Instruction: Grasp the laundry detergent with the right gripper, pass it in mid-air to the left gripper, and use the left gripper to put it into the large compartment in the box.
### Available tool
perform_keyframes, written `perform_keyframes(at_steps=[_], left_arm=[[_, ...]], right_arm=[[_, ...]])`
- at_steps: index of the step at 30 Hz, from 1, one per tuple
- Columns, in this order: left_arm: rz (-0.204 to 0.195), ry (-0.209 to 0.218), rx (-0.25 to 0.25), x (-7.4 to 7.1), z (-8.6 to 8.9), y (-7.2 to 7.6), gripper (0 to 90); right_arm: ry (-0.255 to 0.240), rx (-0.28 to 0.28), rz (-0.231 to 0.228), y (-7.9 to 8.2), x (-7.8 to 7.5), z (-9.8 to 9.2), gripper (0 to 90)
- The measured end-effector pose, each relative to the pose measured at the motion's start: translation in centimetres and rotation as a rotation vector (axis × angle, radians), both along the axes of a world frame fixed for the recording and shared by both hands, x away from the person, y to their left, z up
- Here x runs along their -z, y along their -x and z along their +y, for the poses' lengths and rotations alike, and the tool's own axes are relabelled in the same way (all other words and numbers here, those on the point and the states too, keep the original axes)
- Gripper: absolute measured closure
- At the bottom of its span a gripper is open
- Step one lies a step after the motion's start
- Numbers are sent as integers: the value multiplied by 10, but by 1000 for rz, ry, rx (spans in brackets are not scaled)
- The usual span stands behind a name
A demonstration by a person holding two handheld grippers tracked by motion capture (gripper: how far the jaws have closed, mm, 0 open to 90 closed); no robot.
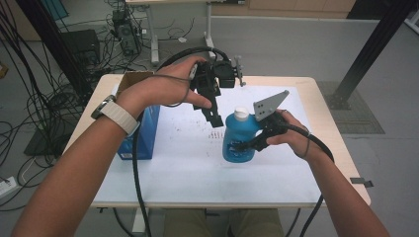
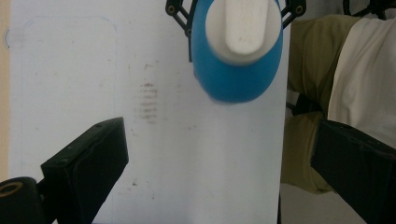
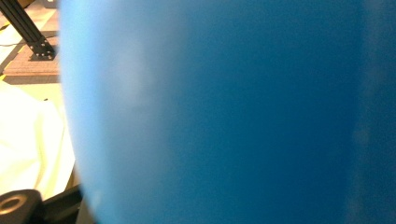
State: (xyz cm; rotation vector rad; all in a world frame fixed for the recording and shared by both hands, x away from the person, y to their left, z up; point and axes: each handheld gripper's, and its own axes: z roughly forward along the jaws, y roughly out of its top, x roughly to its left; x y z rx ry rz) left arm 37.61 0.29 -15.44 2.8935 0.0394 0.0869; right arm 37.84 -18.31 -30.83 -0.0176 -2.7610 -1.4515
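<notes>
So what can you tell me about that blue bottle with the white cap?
The blue bottle looks like smooth plastic, rounded and squat, with a white cap on top that looks long and flat from above in the left gripper view. It stands upright on the white sheet near the middle of the table. The right hand-held gripper is shut on its side, holding it. The left hand-held gripper hangs open just above and beside the cap, not touching it.

blue box (image 1: pixel 143 138) blocks left edge — white mat (image 1: pixel 183 163) open in front
</notes>
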Motion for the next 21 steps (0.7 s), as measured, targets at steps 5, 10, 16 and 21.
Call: perform_keyframes(at_steps=[5, 10, 16, 21], left_arm=[[-5, 7, 4, 0, -1, 1, 46], [-14, 8, 0, -1, -3, 1, 46], [-15, 6, 0, 0, -4, 1, 46], [-12, 5, 7, 0, -6, 2, 46]], right_arm=[[2, -11, 0, -1, -1, 5, 435], [4, -14, -2, -3, -3, 9, 435], [2, -20, -2, -3, -6, 13, 435], [5, -25, -3, -4, -7, 17, 435]])
